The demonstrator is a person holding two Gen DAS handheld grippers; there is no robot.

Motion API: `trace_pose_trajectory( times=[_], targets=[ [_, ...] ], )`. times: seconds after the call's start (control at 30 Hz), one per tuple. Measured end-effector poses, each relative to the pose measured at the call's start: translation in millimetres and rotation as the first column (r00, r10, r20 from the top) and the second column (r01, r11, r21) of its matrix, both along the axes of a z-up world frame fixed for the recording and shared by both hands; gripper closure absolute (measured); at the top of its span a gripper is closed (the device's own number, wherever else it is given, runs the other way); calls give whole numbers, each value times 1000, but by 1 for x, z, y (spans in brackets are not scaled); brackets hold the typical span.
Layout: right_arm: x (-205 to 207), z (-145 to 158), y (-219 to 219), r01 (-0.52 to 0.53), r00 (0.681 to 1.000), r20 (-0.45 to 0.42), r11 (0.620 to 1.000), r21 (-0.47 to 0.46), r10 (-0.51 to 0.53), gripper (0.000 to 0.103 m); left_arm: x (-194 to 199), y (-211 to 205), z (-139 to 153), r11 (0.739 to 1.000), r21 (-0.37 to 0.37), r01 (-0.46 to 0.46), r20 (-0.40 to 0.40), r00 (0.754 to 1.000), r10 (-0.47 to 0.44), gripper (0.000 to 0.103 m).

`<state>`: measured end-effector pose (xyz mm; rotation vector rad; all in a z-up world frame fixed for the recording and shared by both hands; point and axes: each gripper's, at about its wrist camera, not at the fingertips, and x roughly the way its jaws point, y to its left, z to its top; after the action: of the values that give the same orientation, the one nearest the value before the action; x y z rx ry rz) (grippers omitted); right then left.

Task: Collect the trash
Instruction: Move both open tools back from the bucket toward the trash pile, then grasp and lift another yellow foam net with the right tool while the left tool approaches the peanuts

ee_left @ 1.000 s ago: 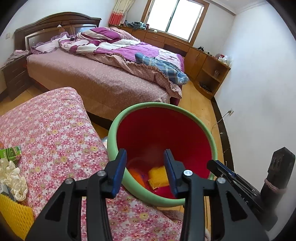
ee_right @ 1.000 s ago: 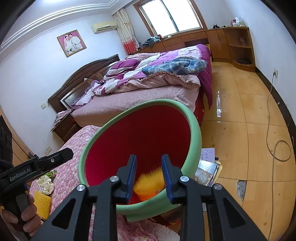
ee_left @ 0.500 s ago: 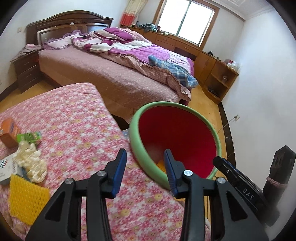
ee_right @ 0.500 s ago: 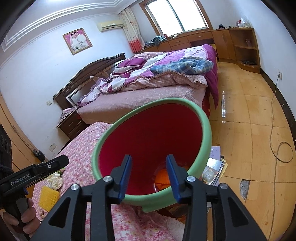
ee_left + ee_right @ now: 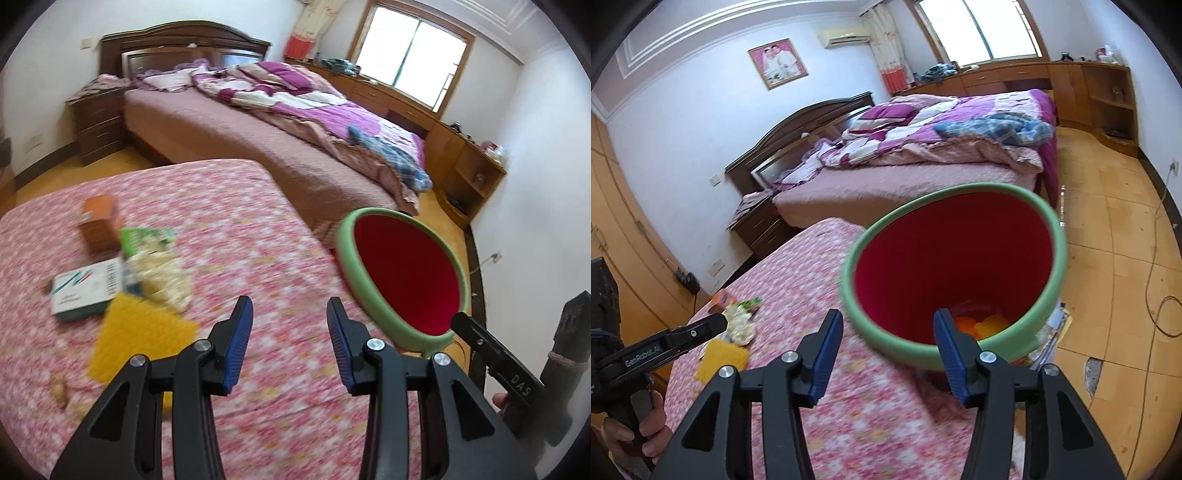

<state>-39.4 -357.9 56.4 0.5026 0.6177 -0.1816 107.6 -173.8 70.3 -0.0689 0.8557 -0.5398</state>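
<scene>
With both jaws apart and empty, the left gripper (image 5: 290, 341) should settle squarely over the flat yellow mesh sheet (image 5: 138, 338) near the flowered pink tabletop's (image 5: 229, 214) left edge before closing, while the right gripper (image 5: 886, 356) waits beside the green-rimmed red bin (image 5: 955, 266).

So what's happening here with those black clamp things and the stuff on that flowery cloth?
A person is tidying trash off a table with a flowered cloth, holding one gripper in each hand. Both the left gripper and the right gripper are open and carry nothing. A red bin with a green rim sits at the table's edge with some orange and yellow scraps inside. A yellow net, a crumpled wrapper and small boxes wait on the cloth.
</scene>
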Motion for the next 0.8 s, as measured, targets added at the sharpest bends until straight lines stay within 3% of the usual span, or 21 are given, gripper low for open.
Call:
trace_pose_trajectory(
  times=[0.53, 0.6, 0.8],
  targets=[
    [16, 15, 96, -200, 980, -20, 979, -40, 199, 39, -14, 115, -3, 974, -11, -225, -26, 974, 224, 61],
    [19, 16, 106, -213, 977, -24, 976, -50, 212, 30, -17, 129, -5, 966, -3, -259, -19, 966, 259, 61],
    [36, 13, 131, -264, 964, -50, 963, -46, 262, 27, -17, 163, -11, 935, 27, -354, 0, 935, 355, 61]
  ],
)
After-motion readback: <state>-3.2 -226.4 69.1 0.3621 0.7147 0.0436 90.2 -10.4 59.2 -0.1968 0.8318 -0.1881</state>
